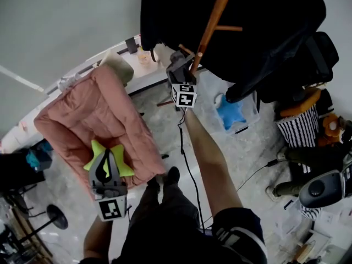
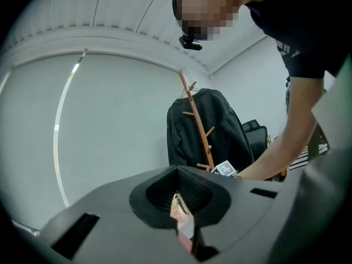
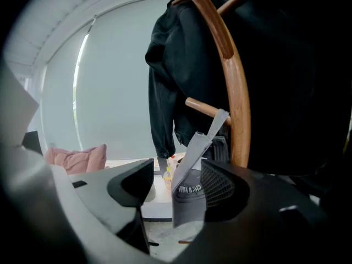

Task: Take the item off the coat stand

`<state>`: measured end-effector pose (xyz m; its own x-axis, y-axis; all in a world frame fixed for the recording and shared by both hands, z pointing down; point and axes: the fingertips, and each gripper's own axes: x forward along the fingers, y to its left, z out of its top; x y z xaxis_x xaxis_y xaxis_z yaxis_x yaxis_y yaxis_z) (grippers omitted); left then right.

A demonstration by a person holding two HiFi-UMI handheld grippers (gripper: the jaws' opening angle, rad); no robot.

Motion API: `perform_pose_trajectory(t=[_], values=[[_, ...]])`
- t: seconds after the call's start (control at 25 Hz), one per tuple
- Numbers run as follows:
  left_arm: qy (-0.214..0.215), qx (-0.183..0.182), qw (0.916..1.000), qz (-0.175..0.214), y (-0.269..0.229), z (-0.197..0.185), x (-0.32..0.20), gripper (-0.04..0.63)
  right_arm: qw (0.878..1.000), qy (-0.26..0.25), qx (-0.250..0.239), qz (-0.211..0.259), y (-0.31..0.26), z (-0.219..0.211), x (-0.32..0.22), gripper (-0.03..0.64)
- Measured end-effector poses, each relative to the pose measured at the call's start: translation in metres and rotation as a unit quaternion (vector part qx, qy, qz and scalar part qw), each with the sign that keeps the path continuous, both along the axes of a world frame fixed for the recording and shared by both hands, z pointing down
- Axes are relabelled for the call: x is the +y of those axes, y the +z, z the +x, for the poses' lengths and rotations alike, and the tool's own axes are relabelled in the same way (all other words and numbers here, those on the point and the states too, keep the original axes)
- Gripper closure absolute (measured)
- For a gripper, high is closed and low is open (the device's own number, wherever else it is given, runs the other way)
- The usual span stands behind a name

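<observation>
Jaws of my right gripper (image 3: 175,190) stand apart, released, with the grey item (image 3: 190,172) hanging down between them. It lies close against the right-hand jaw, while a clear gap shows on its left, so I have no grip on it. It looks like a cap with some print on it, too small for me to read. Its narrow strap runs up to a short wooden peg (image 3: 202,108) on the coat stand (image 3: 234,87), so it is on the stand. A black coat (image 3: 168,76) hangs on the stand behind and to the left of the curved wooden pole.

From my head view, that arm is stretched out far ahead of me, the tool right at the foot of the pole, under the dark bulk of the coat.

My left gripper (image 1: 104,163) is held near my body, low on the left, over a pink sofa (image 1: 91,106) and a yellow-green star cushion (image 1: 126,170). Its jaws are clenched together on nothing, with only a thin slit between them showing a bit of pink beyond. It is well apart from the stand.
</observation>
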<state>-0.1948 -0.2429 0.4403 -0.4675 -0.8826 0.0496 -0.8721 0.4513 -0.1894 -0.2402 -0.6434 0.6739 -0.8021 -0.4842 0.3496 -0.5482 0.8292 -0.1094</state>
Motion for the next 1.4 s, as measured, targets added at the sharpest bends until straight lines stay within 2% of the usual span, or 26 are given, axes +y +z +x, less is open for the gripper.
perform_pose_trajectory(t=[0.28,0.44,0.64,0.72,0.92,1.4], values=[[-0.004,0.002,1.0000,-0.005,0.012,-0.005,-0.003,0.572,0.999,0.024,-0.010,-0.036,0.027,-0.015,-0.029,0.336],[-0.009,0.005,0.9999,-0.012,0.023,-0.013,-0.003,0.572,0.998,0.031,-0.018,-0.048,0.037,-0.029,-0.041,0.357],[-0.015,0.005,0.9996,-0.022,0.030,-0.018,-0.003,0.572,0.998,0.039,-0.025,-0.050,0.040,-0.040,-0.052,0.432],[-0.018,0.004,0.9996,-0.020,0.031,-0.020,-0.002,0.572,0.998,0.046,-0.027,-0.047,0.040,-0.043,-0.056,0.503],[-0.028,0.001,0.9993,-0.026,0.035,-0.019,0.007,0.572,0.998,0.045,-0.030,-0.035,0.036,-0.043,-0.053,0.575],[-0.035,0.004,0.9988,-0.033,0.043,-0.020,0.012,0.572,0.999,0.010,-0.039,0.022,0.012,-0.057,-0.034,0.583]])
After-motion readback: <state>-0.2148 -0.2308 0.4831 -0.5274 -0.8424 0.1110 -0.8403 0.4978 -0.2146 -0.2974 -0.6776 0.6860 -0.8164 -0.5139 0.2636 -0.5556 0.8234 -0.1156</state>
